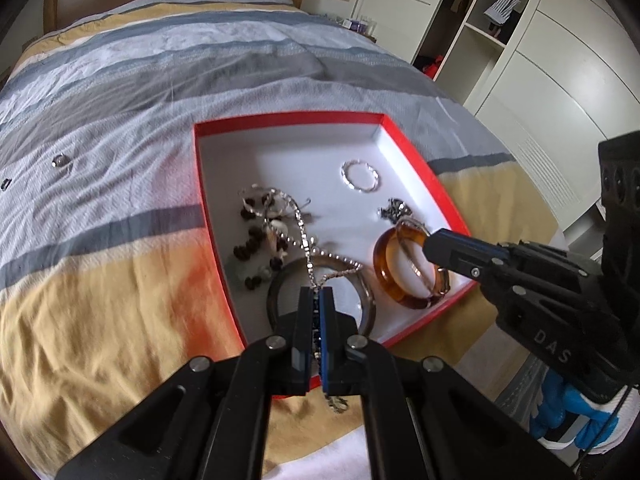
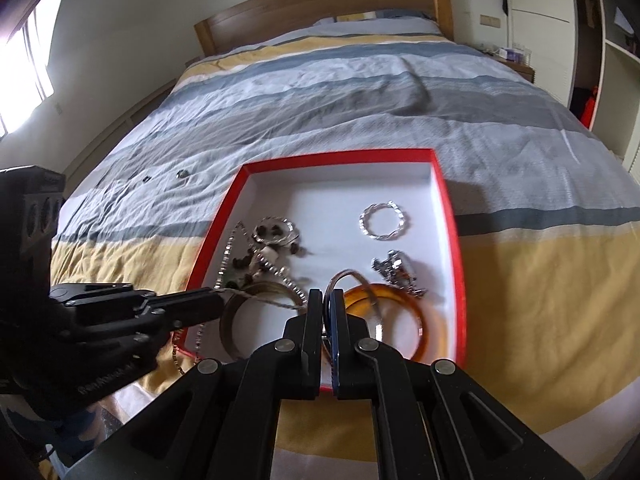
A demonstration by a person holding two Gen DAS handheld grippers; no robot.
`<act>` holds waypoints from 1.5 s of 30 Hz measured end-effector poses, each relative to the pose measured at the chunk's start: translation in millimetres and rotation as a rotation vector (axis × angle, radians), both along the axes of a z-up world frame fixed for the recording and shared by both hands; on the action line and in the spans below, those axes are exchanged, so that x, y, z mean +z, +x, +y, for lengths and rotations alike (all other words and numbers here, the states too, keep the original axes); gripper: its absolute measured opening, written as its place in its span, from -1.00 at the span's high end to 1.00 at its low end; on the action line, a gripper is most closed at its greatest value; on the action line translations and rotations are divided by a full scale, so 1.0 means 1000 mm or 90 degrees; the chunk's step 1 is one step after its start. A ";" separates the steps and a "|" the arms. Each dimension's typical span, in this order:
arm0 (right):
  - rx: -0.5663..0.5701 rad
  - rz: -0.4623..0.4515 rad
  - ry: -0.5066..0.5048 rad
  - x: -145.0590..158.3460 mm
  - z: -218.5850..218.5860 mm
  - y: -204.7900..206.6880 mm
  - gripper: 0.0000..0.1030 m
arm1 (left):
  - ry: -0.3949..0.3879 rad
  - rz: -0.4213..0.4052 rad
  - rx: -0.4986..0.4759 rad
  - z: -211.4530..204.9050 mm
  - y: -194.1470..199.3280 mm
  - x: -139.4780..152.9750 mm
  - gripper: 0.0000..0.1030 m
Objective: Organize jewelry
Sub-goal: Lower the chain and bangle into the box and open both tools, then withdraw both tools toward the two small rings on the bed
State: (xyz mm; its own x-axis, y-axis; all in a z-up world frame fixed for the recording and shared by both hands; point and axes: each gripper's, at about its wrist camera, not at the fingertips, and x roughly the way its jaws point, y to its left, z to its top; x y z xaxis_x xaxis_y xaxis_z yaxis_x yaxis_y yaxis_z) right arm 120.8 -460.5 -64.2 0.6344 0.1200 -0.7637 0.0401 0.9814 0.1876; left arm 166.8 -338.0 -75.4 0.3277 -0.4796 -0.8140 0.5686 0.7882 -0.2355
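A red box with a white inside [image 1: 412, 152] [image 2: 448, 200] lies on the bed and holds jewelry. My left gripper [image 1: 317, 292] is shut on a silver chain necklace [image 1: 304, 236], which runs up over a dark bangle [image 1: 276, 284] and hangs below the fingers. It shows at the left in the right wrist view [image 2: 216, 294]. My right gripper [image 2: 327, 294] is shut on a thin silver bangle [image 2: 356, 278] above an amber bangle [image 2: 404, 300] [image 1: 388, 276]. A twisted silver ring bracelet [image 1: 360, 176] [image 2: 384, 222], a dark bead bracelet [image 1: 256, 236] and a small silver cluster [image 1: 394, 208] lie inside.
Two small silver pieces [image 1: 59, 161] [image 1: 5, 184] lie on the striped bedspread left of the box. A white wardrobe [image 1: 540, 60] stands to the right of the bed, the wooden headboard [image 2: 320, 12] at the far end.
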 end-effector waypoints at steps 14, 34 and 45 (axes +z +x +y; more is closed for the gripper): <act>0.026 0.036 0.009 -0.015 0.011 -0.004 0.83 | 0.011 0.034 0.016 0.012 0.007 -0.013 0.84; 0.004 -0.006 -0.002 0.028 0.014 -0.039 0.80 | -0.036 -0.019 0.033 0.037 -0.011 0.055 0.25; 0.000 -0.064 -0.012 0.075 0.043 -0.085 0.53 | -0.039 -0.097 0.082 0.095 -0.063 0.106 0.09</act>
